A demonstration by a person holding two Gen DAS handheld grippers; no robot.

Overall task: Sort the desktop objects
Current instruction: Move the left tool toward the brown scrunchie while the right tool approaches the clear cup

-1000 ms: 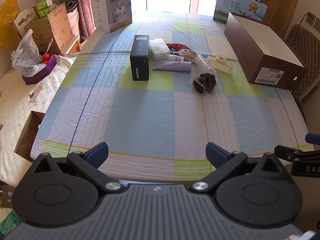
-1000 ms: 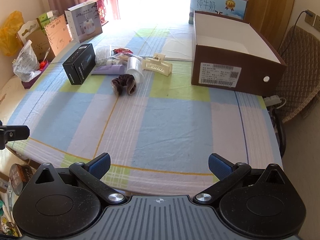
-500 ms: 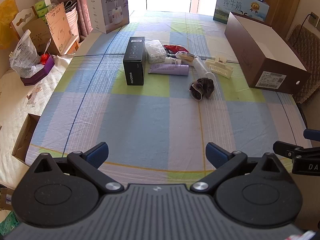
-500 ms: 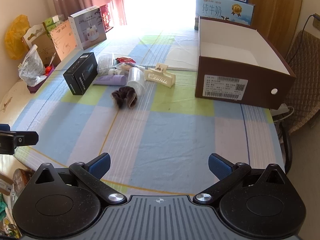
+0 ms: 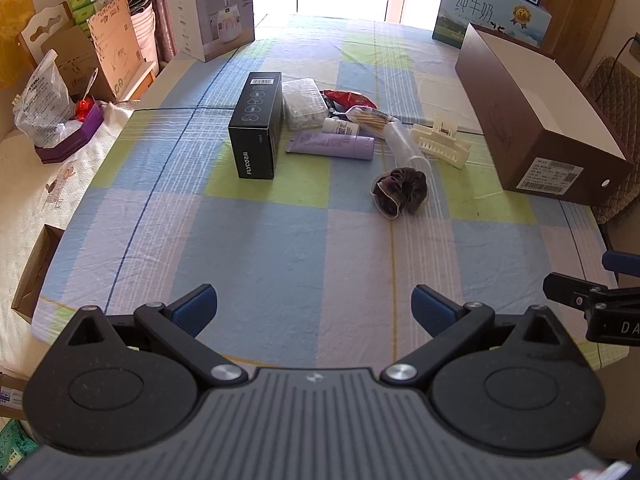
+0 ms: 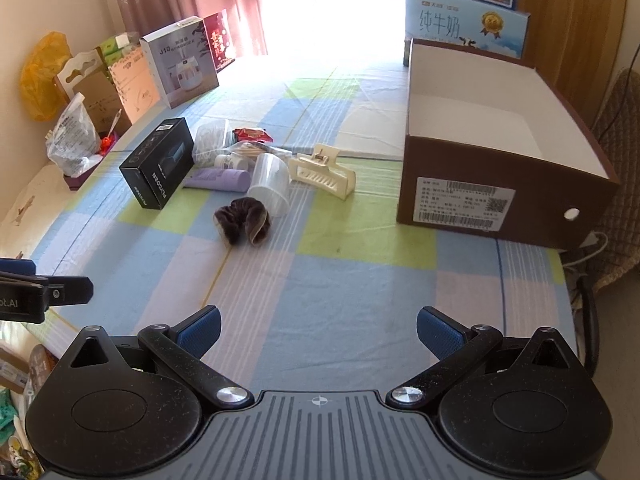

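Note:
A cluster of objects lies mid-table: a black box (image 5: pixel 258 124) (image 6: pixel 158 162), a purple tube (image 5: pixel 332 145) (image 6: pixel 220 179), a clear cup (image 5: pixel 404 146) (image 6: pixel 270 184) on its side, a brown scrunchie (image 5: pixel 400 193) (image 6: pixel 243 220), a cream hair claw (image 5: pixel 440 145) (image 6: pixel 322 172), a red packet (image 5: pixel 350 99) and a clear plastic case (image 5: pixel 302 102). An open brown box (image 5: pixel 536 120) (image 6: pixel 500 160), empty inside, stands to the right. My left gripper (image 5: pixel 314 306) and right gripper (image 6: pixel 318 326) are both open and empty, above the near part of the table, well short of the cluster.
The checked tablecloth (image 5: pixel 260 240) covers the table. A white humidifier box (image 5: pixel 212 8) stands at the far left, a blue milk carton (image 5: pixel 492 12) behind the brown box. Bags and cardboard (image 5: pixel 52 92) crowd the left side. A chair (image 6: pixel 616 208) stands to the right.
Both grippers have moved forward over the table toward the objects, which now look larger and nearer. Both stay open and empty.

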